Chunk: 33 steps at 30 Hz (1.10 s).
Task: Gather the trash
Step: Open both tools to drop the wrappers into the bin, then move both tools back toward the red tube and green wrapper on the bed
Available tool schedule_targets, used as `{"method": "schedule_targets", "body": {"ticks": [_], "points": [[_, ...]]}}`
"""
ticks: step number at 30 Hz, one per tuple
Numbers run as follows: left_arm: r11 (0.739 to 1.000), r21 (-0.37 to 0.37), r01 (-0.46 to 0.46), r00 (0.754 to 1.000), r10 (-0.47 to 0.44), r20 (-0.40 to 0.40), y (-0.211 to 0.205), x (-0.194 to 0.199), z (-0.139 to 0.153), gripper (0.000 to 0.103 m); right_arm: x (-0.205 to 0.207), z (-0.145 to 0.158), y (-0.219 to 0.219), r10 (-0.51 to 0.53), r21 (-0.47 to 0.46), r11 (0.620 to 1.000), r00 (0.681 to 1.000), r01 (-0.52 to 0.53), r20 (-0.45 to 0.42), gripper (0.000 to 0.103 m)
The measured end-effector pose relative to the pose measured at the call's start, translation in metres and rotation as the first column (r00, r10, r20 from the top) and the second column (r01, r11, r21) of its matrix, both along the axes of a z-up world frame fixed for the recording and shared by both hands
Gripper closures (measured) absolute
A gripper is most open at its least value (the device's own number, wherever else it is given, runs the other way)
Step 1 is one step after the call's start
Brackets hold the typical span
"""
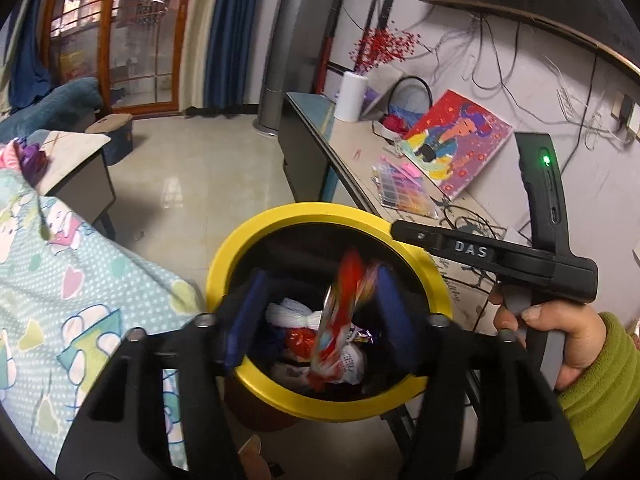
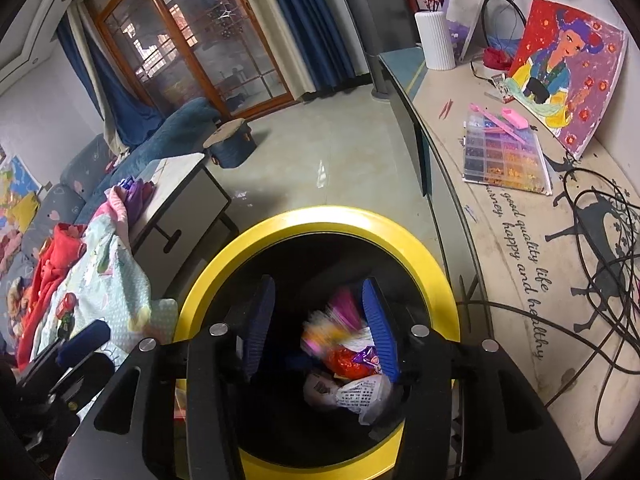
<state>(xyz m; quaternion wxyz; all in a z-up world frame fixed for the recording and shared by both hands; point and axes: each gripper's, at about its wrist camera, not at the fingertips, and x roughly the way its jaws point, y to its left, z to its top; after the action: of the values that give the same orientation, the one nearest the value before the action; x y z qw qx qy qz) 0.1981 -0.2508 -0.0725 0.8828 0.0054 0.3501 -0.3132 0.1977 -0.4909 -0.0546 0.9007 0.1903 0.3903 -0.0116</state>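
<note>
A black trash bin with a yellow rim (image 1: 280, 220) (image 2: 320, 216) stands on the floor under both grippers. My left gripper (image 1: 316, 316) is open above the bin's mouth. A blurred red wrapper (image 1: 340, 320) is between its blue fingers, falling into the bin. My right gripper (image 2: 316, 328) is open over the same bin. A blurred pink and yellow wrapper (image 2: 336, 324) is below it, close to the right finger. Trash (image 1: 296, 320) (image 2: 352, 388) lies in the bin: white tissue, red and purple wrappers, printed paper. The right gripper's black body (image 1: 500, 256) shows in the left wrist view.
A low TV cabinet (image 2: 500, 240) stands right of the bin with a painting (image 2: 568, 68), a bead box (image 2: 504, 156), a white vase (image 2: 434, 40) and black cables (image 2: 600, 280). A patterned blanket (image 1: 60, 300) lies left. A small table (image 2: 188, 196) and tiled floor (image 2: 320, 152) lie beyond.
</note>
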Motion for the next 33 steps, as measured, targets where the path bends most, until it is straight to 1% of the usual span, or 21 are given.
{"method": "schedule_targets", "body": {"ticks": [1,2,3,6,11,14,18,24,27,28,30,33], "points": [[1.0,0.001,-0.015,1.0,0.015,-0.001,0.004,0.001,0.001,0.043,0.0,0.001,0.0,0.0,0.001,1.0,1.0,0.0,0.003,0.054],[1.0,0.0,-0.028,1.0,0.028,-0.001,0.007,0.001,0.002,0.029,-0.001,0.003,0.001,-0.003,0.003,1.0,1.0,0.003,0.01,0.051],[0.999,-0.007,-0.043,0.999,0.043,-0.006,0.012,0.001,0.003,0.02,-0.001,0.004,0.001,-0.005,0.006,1.0,1.0,0.005,0.014,0.048],[0.996,-0.032,-0.086,0.996,0.085,-0.016,0.03,0.002,0.009,0.011,-0.002,0.01,0.003,-0.011,0.006,1.0,1.0,0.011,0.028,0.044],[0.986,-0.033,-0.162,0.986,0.163,0.023,0.057,-0.002,0.018,0.011,-0.003,0.02,0.016,0.011,0.001,1.0,0.998,-0.011,0.054,0.039],[0.976,-0.02,-0.218,0.974,0.219,0.051,0.076,-0.006,0.024,0.011,-0.004,0.028,0.03,0.036,-0.005,0.999,0.997,-0.035,0.072,0.038],[0.96,-0.023,-0.281,0.957,0.282,0.074,0.097,-0.006,0.033,0.011,-0.003,0.036,0.054,0.084,-0.011,0.996,0.993,-0.083,0.086,0.037],[0.923,-0.026,-0.383,0.915,0.383,0.128,0.134,-0.013,0.042,0.011,-0.004,0.047,0.095,0.168,-0.027,0.986,0.98,-0.166,0.11,0.037],[0.9,-0.041,-0.433,0.89,0.434,0.137,0.156,-0.016,0.046,0.011,-0.005,0.052,0.117,0.21,-0.044,0.978,0.971,-0.206,0.115,0.037],[0.888,-0.044,-0.457,0.877,0.458,0.144,0.165,-0.016,0.048,0.011,-0.004,0.053,0.123,0.223,-0.045,0.975,0.968,-0.219,0.114,0.036],[0.872,-0.048,-0.487,0.859,0.488,0.157,0.178,-0.018,0.051,0.011,-0.003,0.055,0.138,0.252,-0.055,0.967,0.961,-0.248,0.111,0.036],[0.853,-0.058,-0.519,0.837,0.521,0.167,0.198,-0.02,0.053,0.011,-0.001,0.059,0.164,0.312,-0.078,0.949,0.944,-0.305,0.105,0.036]]}}
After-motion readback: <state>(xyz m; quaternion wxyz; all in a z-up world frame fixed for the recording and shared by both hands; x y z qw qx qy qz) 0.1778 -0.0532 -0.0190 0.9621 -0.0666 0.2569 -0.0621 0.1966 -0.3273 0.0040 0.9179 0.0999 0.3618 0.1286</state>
